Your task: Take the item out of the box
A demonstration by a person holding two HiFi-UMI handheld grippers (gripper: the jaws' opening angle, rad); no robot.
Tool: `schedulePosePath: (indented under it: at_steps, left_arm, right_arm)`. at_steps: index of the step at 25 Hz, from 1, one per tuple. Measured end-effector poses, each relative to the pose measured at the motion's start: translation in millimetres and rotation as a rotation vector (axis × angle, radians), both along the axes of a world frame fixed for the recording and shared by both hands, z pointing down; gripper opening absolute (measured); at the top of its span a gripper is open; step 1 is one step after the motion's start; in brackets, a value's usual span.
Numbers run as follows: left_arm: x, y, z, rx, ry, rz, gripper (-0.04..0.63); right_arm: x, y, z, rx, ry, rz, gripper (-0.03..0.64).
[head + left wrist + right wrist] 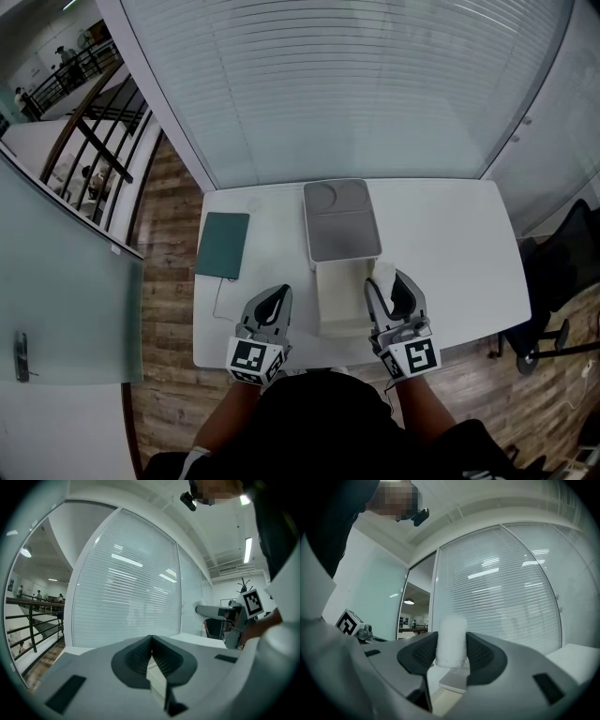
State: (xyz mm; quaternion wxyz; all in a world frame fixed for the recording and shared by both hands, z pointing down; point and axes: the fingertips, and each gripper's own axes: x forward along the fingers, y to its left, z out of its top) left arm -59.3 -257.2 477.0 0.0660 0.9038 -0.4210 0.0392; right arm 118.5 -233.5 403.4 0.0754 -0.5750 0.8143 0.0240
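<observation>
An open white box (339, 302) stands at the table's near edge, its grey lid (342, 222) lying flat beyond it. My right gripper (392, 292) is at the box's right side, raised above it and shut on a white cylindrical item (382, 277). In the right gripper view the item (451, 641) stands upright between the two dark pads, and the gripper (451, 652) points up toward the blinds. My left gripper (272, 305) hovers left of the box. Its jaws (151, 654) are shut with nothing between them. From there my right gripper (234, 616) shows at the far right.
A green notebook (223, 245) lies on the white table (450, 253) at the left, with a thin white cable (217, 302) looping below it. A glass wall with blinds runs behind the table. A black chair (562, 272) stands off the table's right end.
</observation>
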Motion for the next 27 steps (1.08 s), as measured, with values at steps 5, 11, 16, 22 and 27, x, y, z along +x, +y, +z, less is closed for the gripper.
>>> schedulePosePath:
  at_steps: [5,11,16,22,27]
  left_arm:
    - [-2.8,-2.8,-4.2,0.014,-0.004,-0.008,0.012]
    - [-2.6,-0.6,2.4,0.005,-0.021,0.000,0.012]
    - [-1.8,-0.4,3.0,0.004,-0.021,-0.001,0.012]
    - [-5.9,-2.6,4.5,-0.001,-0.013,-0.014,0.012]
    - [-6.2,-3.0,6.1,-0.008,-0.009,-0.021,0.012]
  right_arm:
    - [-3.3,-3.0,5.1,-0.018,0.026,-0.009,0.178]
    - [-8.2,-6.5,4.2,-0.011,-0.001,-0.035,0.178]
    - [-12.8,-8.7,6.6,-0.017,0.010,-0.055,0.178]
    - [-15.0,-10.3,16.7,-0.045,0.017,-0.049,0.178]
    - [-13.2,-14.0,14.3,-0.063,0.026,-0.055,0.178]
